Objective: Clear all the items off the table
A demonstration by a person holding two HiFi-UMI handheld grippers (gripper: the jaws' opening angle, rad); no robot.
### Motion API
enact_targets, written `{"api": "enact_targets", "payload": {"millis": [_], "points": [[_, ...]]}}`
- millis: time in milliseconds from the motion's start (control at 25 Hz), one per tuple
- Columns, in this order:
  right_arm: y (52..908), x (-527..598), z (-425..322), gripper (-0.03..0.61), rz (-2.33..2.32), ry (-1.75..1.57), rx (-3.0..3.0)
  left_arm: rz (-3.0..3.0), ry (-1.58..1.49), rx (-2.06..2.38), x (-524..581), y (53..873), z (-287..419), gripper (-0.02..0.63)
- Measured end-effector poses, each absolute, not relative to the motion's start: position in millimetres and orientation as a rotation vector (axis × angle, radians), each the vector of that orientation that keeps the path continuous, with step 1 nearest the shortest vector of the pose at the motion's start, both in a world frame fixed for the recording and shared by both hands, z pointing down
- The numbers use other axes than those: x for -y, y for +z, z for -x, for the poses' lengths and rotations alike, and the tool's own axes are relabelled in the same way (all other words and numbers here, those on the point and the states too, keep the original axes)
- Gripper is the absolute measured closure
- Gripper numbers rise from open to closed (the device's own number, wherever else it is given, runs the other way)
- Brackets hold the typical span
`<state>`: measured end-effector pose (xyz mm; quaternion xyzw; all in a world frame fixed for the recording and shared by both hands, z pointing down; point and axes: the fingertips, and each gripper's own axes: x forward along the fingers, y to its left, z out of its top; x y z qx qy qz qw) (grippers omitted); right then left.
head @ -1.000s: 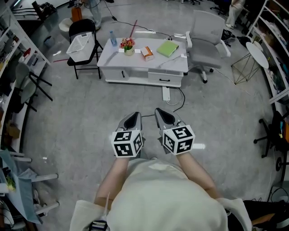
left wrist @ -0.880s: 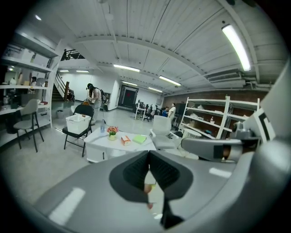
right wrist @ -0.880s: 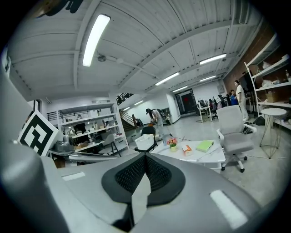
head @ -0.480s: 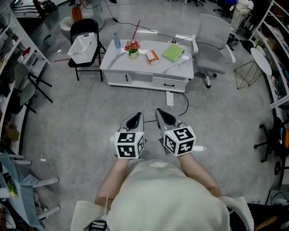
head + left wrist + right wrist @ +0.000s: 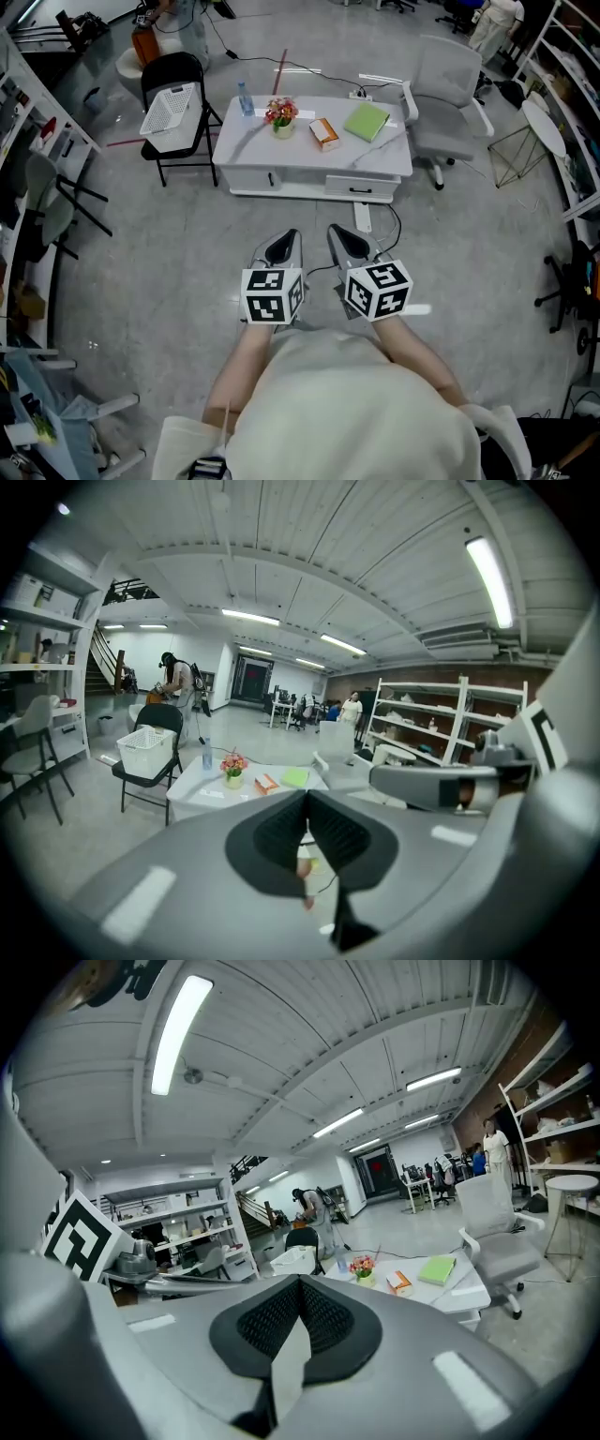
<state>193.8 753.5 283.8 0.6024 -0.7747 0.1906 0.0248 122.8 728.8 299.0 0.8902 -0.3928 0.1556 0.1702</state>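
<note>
— Items check: what sits on the tabletop point(image 5: 309, 159)?
— I read four. My reference is the flower pot point(image 5: 280, 116). I see the water bottle point(image 5: 244, 97) to its left near the far edge, the orange box point(image 5: 324, 133) just right of it, and the green notebook point(image 5: 367, 121) further right, beyond the box.
— Claw state?
— I read the left claw point(image 5: 284, 246) as fully closed, with nothing between its jaws; the right claw point(image 5: 347, 242) likewise. Both hang side by side over the floor, well short of the flower pot.

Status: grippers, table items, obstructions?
Shut, empty: left hand-held gripper, right hand-held gripper. Ahead, table not reached: bottle, potted flowers, orange box, green book on it. On floor before it: power strip.
</note>
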Motion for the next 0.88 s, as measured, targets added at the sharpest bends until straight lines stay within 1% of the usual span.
{"api": "enact_targets", "payload": {"millis": [560,880], "points": [[296,-655,-143,0.58,-1.892,0.603,2.376,-2.512,0.443,1.081,-629,313,-72,0.604],[300,-625,-117,0.58,-1.852,0.632,2.391,-2.462,0.437,1.122,-596,320,-41,0.604]]}}
